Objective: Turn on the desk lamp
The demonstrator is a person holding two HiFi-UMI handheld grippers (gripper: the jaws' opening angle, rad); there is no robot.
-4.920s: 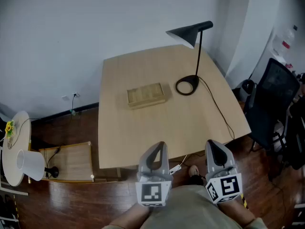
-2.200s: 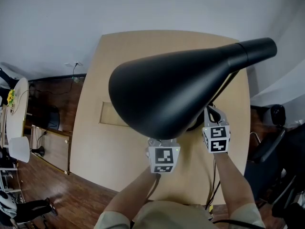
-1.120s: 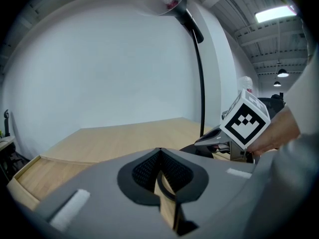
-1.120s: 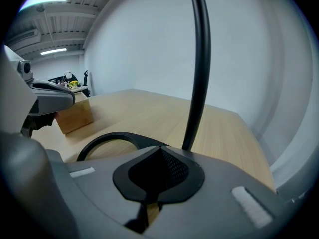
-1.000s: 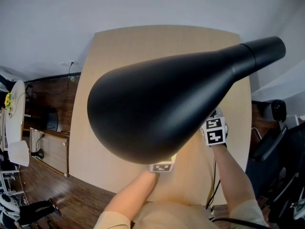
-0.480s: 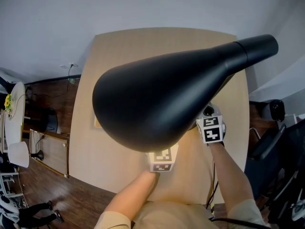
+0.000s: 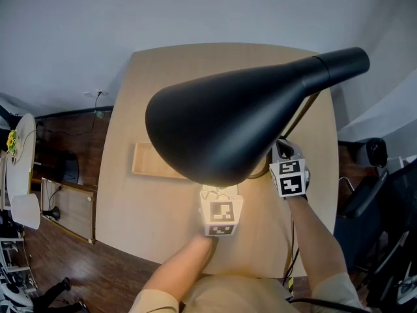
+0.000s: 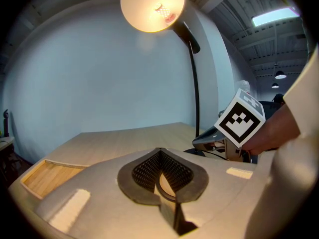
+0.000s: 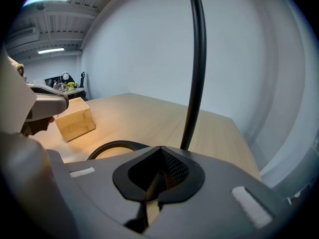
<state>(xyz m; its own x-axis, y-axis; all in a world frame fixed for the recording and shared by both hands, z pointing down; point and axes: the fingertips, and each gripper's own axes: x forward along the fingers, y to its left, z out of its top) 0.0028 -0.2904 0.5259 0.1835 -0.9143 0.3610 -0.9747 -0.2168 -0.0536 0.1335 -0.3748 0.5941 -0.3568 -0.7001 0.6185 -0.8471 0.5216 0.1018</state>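
Observation:
The black desk lamp's shade [image 7: 228, 129] fills the middle of the head view and hides most of the lamp beneath it. In the left gripper view the shade's inside [image 8: 152, 6] glows with the bulb lit, above the thin black stem [image 8: 195, 93]. My left gripper [image 7: 218, 191] is shut and empty, low over the table [image 7: 195, 64] in warm light. My right gripper [image 9: 160, 152] is shut, its tips just short of the stem [image 9: 197, 68] and the lamp's ring base [image 9: 112, 147]. From the left gripper view, the right gripper [image 8: 202, 142] sits by the stem's foot.
A shallow wooden box [image 7: 150, 162] lies on the table left of the lamp, close to my left gripper [image 9: 47, 103]. The lamp's cable [image 7: 290, 253] runs off the near edge. A black office chair [image 7: 391, 194] stands right of the table, a round white side table [image 7: 16, 142] at far left.
The lamp has come on: warm light now falls on the left gripper and the tabletop. The shade looks smaller and further right in the head view. Both grippers have barely moved.

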